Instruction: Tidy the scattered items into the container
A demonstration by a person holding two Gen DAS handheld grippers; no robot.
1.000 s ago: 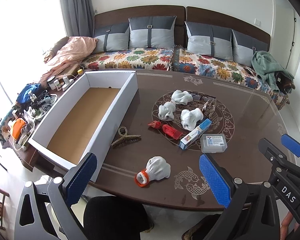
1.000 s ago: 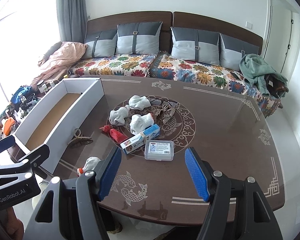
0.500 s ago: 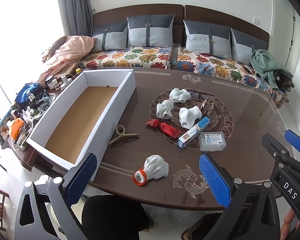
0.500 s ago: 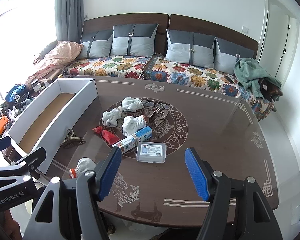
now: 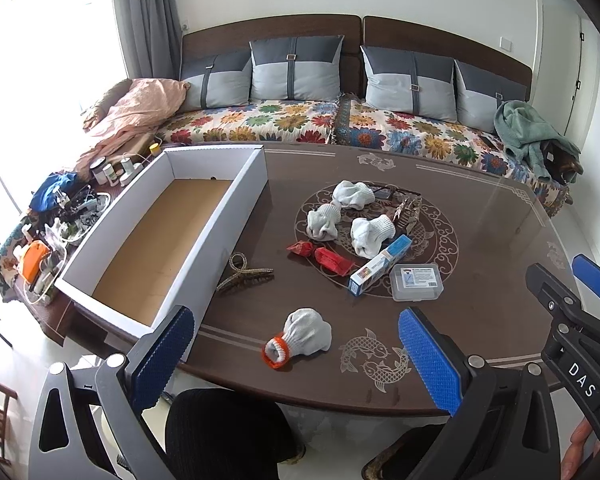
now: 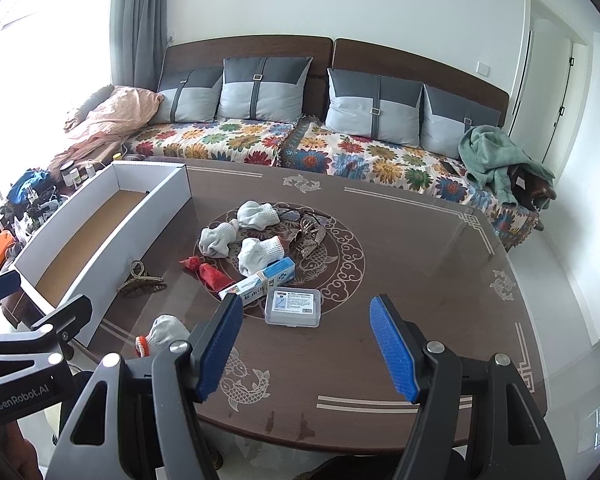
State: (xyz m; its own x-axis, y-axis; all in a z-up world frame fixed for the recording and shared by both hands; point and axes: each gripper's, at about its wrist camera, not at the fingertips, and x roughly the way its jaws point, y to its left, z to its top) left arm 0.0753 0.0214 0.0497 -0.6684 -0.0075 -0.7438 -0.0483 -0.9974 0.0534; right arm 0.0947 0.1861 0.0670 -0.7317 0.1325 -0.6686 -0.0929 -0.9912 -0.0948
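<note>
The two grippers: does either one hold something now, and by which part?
Nothing is held. The left gripper and the right gripper are both open above the brown table, with nothing between their blue pads.

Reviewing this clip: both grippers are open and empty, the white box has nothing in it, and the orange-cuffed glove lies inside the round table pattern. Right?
Not quite. The orange-cuffed glove lies outside the round pattern, near the table's front edge, as the left wrist view shows. Both grippers, left and right, are open and empty, and the white box holds nothing.
</note>
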